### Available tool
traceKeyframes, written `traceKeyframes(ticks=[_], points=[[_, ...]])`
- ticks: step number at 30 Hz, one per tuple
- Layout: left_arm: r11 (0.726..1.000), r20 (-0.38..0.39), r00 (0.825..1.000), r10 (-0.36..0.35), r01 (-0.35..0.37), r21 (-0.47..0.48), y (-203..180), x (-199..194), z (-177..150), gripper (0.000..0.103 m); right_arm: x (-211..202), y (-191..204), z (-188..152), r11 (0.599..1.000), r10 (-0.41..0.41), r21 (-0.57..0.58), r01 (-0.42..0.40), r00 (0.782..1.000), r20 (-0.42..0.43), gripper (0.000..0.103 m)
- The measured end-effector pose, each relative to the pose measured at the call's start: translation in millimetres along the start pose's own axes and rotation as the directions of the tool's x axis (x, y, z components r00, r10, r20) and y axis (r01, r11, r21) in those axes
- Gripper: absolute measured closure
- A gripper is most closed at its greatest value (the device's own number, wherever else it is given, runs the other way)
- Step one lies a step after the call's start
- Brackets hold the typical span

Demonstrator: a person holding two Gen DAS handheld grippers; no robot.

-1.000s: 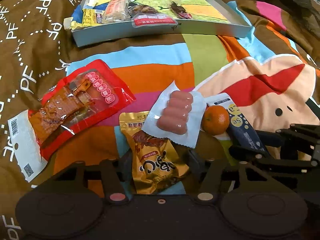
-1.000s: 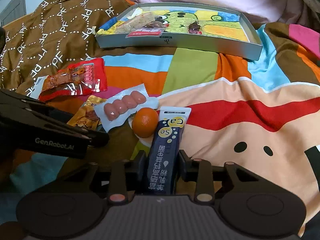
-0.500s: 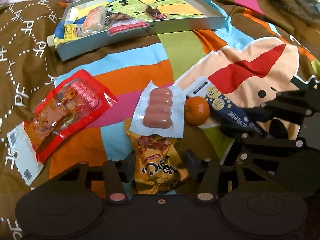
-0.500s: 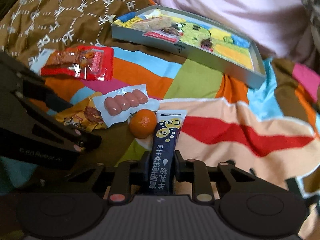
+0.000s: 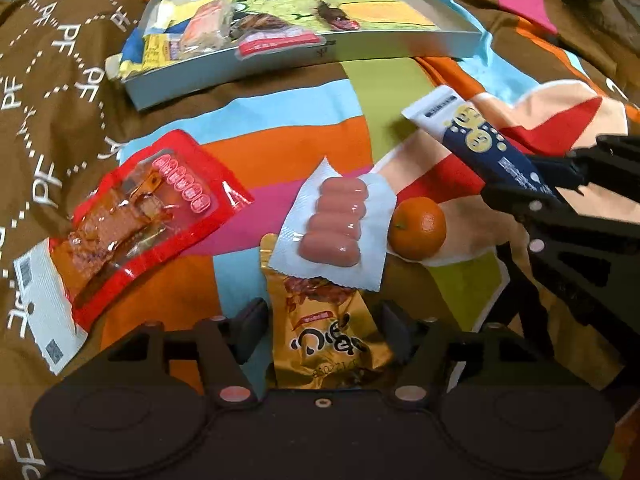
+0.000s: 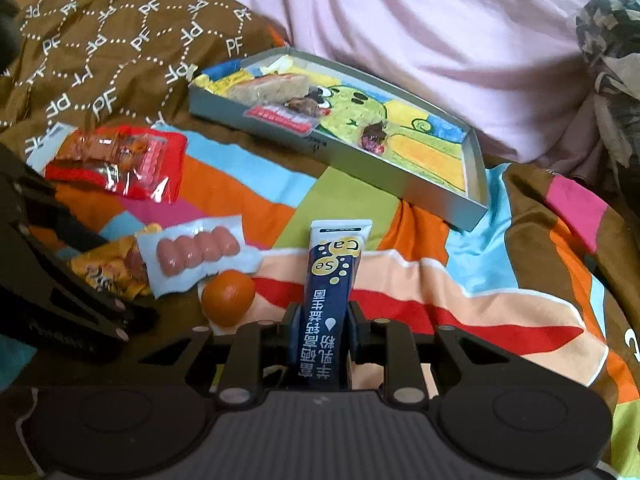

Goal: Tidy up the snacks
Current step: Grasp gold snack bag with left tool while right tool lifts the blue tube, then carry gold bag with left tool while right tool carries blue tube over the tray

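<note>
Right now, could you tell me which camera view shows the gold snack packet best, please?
The left wrist view: the gold snack packet lies front and centre between the left gripper's jaws, its print readable, only its top under the sausage pack. The right wrist view shows just a crumpled corner behind the left gripper's dark frame.

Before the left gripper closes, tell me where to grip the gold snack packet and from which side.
Grip the gold snack packet at its near, crimped end, coming from the left gripper's side. That end lies flat and free between the open jaws. The far end is tucked under the sausage pack, so a grip there would likely drag it along.
</note>
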State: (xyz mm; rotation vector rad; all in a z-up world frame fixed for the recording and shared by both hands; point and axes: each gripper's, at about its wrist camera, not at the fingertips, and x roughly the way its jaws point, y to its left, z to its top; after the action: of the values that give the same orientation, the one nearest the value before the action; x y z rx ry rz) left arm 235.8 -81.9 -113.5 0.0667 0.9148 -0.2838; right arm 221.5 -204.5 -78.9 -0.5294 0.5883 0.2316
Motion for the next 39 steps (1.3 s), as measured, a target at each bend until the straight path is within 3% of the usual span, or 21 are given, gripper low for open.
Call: traceKeyframes(ticks=[9, 15, 22, 35, 39], points=[[0.999, -0.015, 1.000, 0.012, -0.011, 0.053, -9, -9, 6, 0.060, -4, 2, 4, 1.000, 0.012, 0.011, -0.012, 0.999, 0.036, 0.077], [0.985, -0.003, 0.997, 0.074, -0.073, 0.158, -23, -22, 4, 0.060, -12, 0, 6, 1.000, -0.003, 0.014, 0.002, 0.997, 0.075, 0.077], [0.968, 0.033, 0.989, 0.142, -0.146, 0.205, -21, -40, 3, 0.060, -21, -6, 7, 0.999, -0.036, 0.025, 0.033, 0.992, 0.119, 0.077], [0.951, 0.194, 0.965, 0.179, -0.220, 0.219, -26, -65, 21, 0.060, -25, -13, 12, 0.996, -0.082, 0.048, 0.073, 0.976, 0.204, 0.077], [0.947, 0.255, 0.950, 0.182, -0.239, 0.214, -30, -65, 29, 0.060, -23, -16, 15, 0.994, -0.104, 0.040, 0.098, 0.965, 0.243, 0.077]])
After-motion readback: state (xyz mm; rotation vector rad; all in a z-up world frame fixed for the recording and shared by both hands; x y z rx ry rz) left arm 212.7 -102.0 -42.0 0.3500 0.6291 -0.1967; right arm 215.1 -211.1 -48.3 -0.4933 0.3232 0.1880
